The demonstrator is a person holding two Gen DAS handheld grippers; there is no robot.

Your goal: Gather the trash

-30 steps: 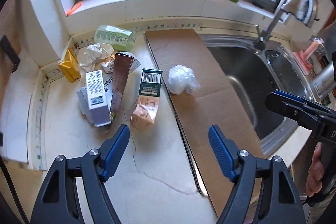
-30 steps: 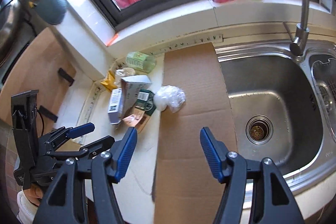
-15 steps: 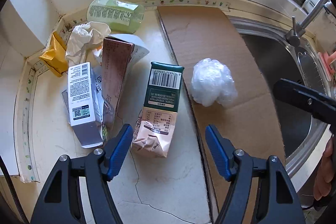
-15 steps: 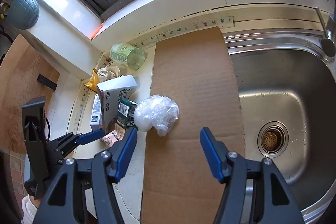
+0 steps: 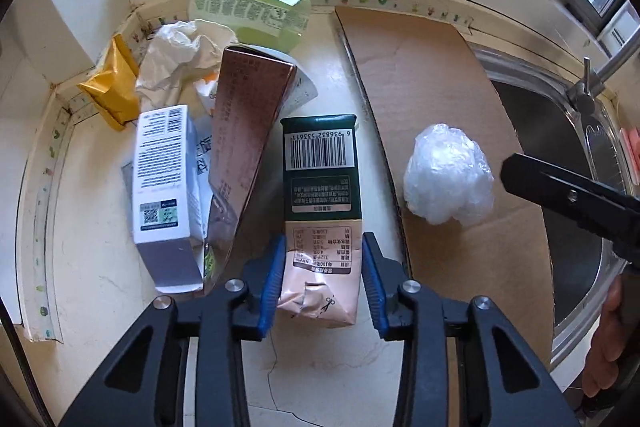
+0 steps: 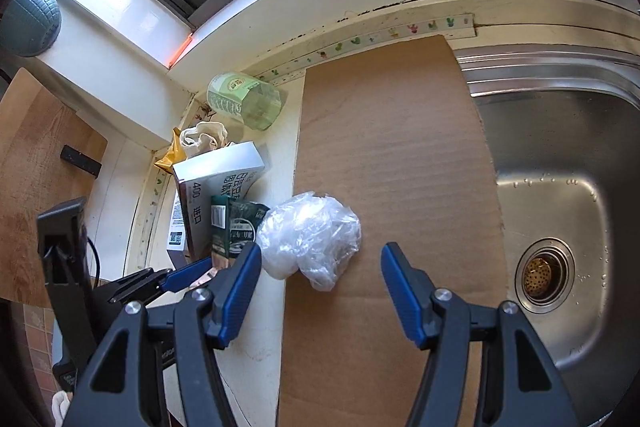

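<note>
We judge the flat green-and-pink foil snack pouch with a barcode (image 5: 320,211) to be light, thin and crinkly, likely empty, so it should give under pressure and could slide off smooth pads; its creased pink near end is the sensible place to take it, across its width. It lies on the pale counter (image 5: 328,367), its near end between the blue pads of the left tool (image 5: 323,281), whose jaws are closing around it; the pads sit just beside its two edges, and we cannot tell whether they press yet. The crumpled ball of clear plastic film (image 6: 310,243) looks lighter and springier still and would squash to nothing; it rests on the brown cardboard sheet (image 6: 392,155), just beyond the spread, empty fingers of the right tool (image 6: 320,289), nearer its left pad.
</note>
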